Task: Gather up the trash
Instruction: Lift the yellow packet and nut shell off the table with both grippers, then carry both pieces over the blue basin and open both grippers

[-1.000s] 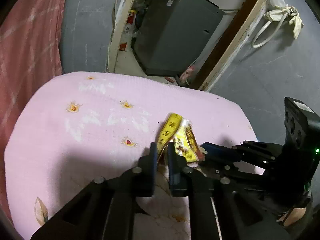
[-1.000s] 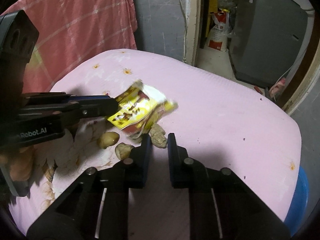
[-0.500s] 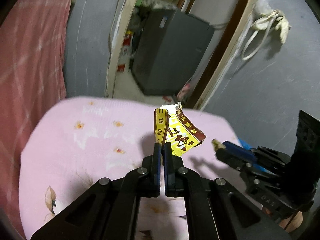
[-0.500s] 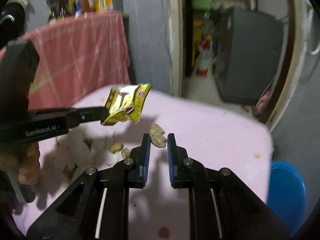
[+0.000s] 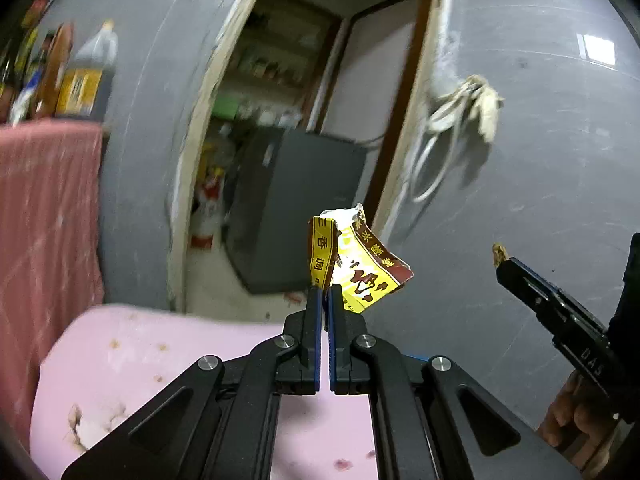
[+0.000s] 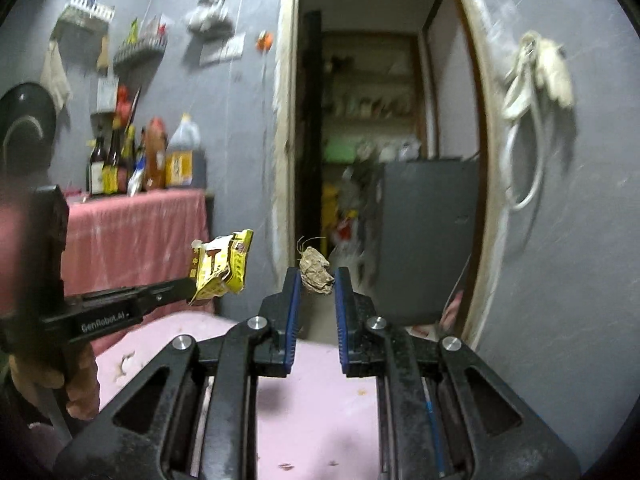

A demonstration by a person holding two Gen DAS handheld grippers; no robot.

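My left gripper [image 5: 325, 294] is shut on a crumpled yellow and brown snack wrapper [image 5: 356, 262] and holds it high above the pink table [image 5: 160, 352]. The wrapper also shows in the right wrist view [image 6: 222, 266], at the tip of the left gripper [image 6: 188, 288]. My right gripper [image 6: 316, 280] is shut on a brownish crumpled scrap [image 6: 316, 272], lifted above the pink table [image 6: 320, 400]. In the left wrist view the right gripper [image 5: 502, 260] is at the right with the scrap [image 5: 498, 251] at its tip.
An open doorway with a dark grey cabinet [image 5: 292, 208] lies ahead. A red cloth-covered counter [image 6: 136, 236] with bottles [image 6: 160, 156] stands at the left. A rag and cord [image 5: 460, 116] hang on the grey wall. Small crumbs [image 5: 92, 424] lie on the table.
Both grippers have risen from the table with their loads, and both views now tilt up toward the wall and doorway. The blue bin has dropped out of sight.
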